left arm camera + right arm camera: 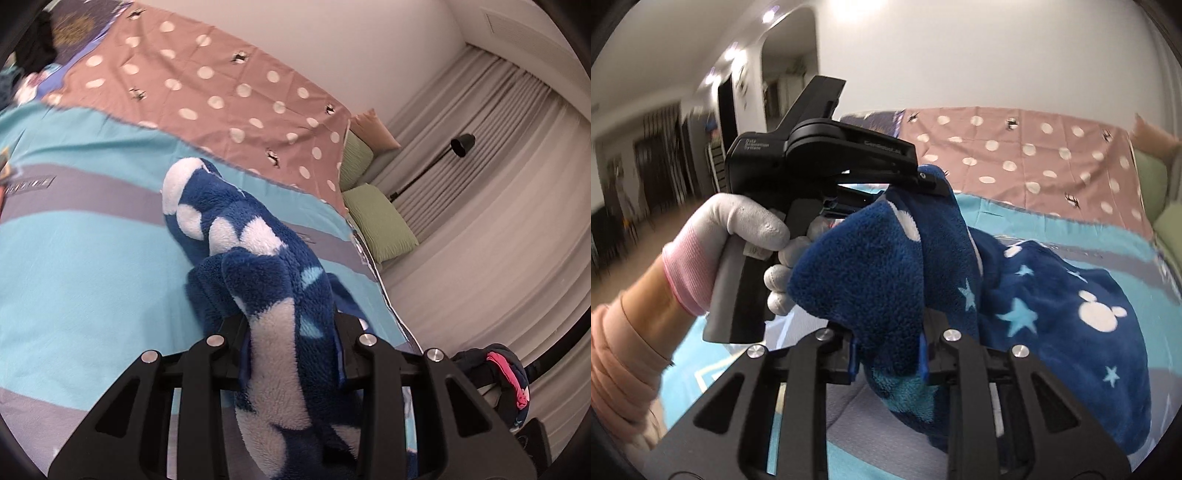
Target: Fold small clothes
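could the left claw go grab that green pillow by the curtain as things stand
Probably not: the left claw is shut on the blue fleece garment. The green pillow lies unblocked beyond the bed edge.

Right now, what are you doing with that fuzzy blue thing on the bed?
A person is folding a small fluffy dark-blue fleece garment with white dots and light-blue stars. They hold a black two-finger gripper in each hand. The left gripper is clamped on one part of the fleece, and the right gripper is clamped on another. In the right view, a white-gloved hand grips the left tool. Part of the garment is lifted, while the rest lies on the turquoise and grey striped bedspread.
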`<state>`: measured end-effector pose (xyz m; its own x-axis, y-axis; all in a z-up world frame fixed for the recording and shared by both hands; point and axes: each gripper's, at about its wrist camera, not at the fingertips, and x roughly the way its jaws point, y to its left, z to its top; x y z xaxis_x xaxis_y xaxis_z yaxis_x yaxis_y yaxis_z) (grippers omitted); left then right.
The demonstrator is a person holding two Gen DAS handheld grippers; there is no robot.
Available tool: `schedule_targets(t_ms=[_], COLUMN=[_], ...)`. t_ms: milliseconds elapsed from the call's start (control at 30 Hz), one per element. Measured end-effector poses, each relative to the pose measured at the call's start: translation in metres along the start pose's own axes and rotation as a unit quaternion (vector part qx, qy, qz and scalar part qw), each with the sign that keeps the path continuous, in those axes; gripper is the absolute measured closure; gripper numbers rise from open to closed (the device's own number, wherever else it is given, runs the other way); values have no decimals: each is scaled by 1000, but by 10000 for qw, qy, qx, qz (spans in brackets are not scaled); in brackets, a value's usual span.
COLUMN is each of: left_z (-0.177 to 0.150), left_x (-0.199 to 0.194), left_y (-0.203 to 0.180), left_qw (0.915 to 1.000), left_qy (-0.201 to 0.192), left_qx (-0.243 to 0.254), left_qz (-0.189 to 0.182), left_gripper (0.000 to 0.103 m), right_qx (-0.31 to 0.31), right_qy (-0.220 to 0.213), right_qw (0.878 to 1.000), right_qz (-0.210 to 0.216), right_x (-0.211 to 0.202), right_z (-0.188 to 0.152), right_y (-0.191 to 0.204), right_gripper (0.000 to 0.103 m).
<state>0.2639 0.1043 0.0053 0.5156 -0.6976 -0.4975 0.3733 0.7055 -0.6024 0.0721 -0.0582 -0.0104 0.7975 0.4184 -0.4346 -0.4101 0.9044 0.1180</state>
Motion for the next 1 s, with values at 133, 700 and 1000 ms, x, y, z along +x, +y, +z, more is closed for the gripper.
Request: schedule_targets(t_ms=[133, 700, 1000], left_z=[6, -51, -86], left_x=[26, 181, 220], left_y=[-46, -173, -200], left_qw=[9997, 9797, 9667], left_qy=[115, 1306, 1588], left_qx=[154, 1382, 1911], left_qz=[119, 634, 613], left_gripper=[70, 69, 53], right_qx=[462, 2654, 3479], right_qy=[-208, -229, 105], right_qw=[9987, 9638, 9372], right_qz=[-9, 117, 223], right_x=[-25, -86, -91], right_z=[2, -62, -113], right_y=[-41, -198, -234], right_gripper=[81, 82, 77])
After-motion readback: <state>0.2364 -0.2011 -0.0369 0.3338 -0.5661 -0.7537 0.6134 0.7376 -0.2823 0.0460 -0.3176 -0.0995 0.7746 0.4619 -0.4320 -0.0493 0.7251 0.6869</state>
